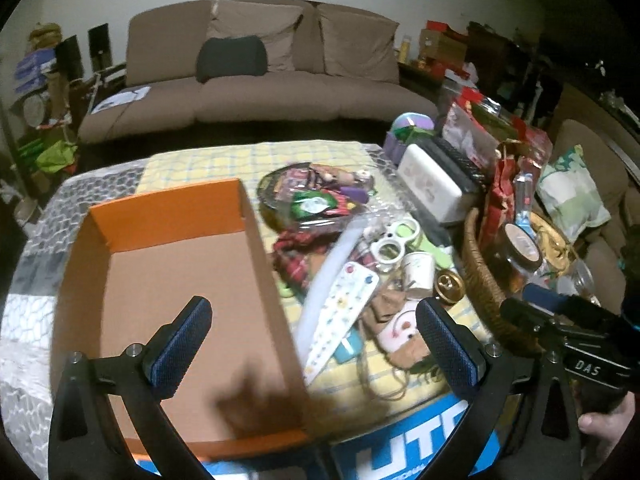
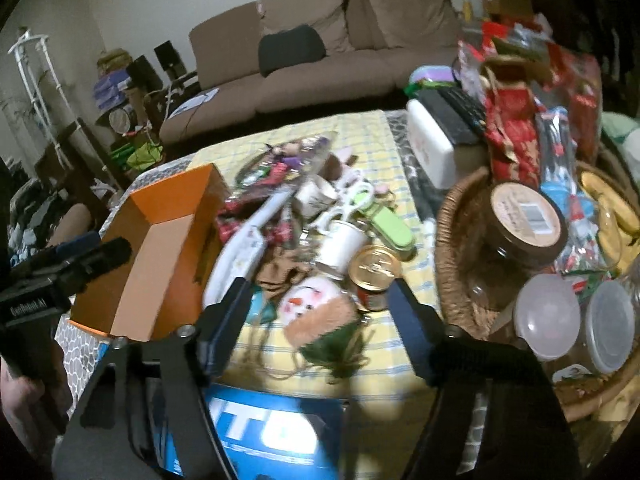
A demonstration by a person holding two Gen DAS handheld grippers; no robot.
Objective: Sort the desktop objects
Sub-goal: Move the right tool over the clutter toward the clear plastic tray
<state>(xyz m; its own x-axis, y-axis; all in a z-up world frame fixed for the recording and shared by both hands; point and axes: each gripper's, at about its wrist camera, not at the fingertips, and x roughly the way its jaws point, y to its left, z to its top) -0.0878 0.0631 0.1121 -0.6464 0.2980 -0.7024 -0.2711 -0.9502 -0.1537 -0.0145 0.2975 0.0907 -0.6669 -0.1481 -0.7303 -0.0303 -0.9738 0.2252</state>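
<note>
An empty orange cardboard box [image 1: 180, 280] sits on the table at the left; it also shows in the right wrist view [image 2: 160, 248]. A pile of small objects lies beside it: a snowman ornament [image 2: 316, 304], a gold-lidded tin [image 2: 374, 272], a white cup [image 2: 344, 244], white scissors [image 1: 394, 240], a white dotted strip [image 1: 344, 316]. My left gripper [image 1: 316, 332] is open and empty, above the box's right wall. My right gripper [image 2: 316, 292] is open and empty, just above the snowman ornament.
A wicker basket [image 2: 452, 240] with jars, wrapped packets and plastic tubs stands at the right. A white case [image 1: 432, 184] and keyboard [image 2: 456, 114] lie behind the pile. A blue box [image 2: 272, 432] is at the near edge. A brown sofa [image 1: 260, 72] stands beyond the table.
</note>
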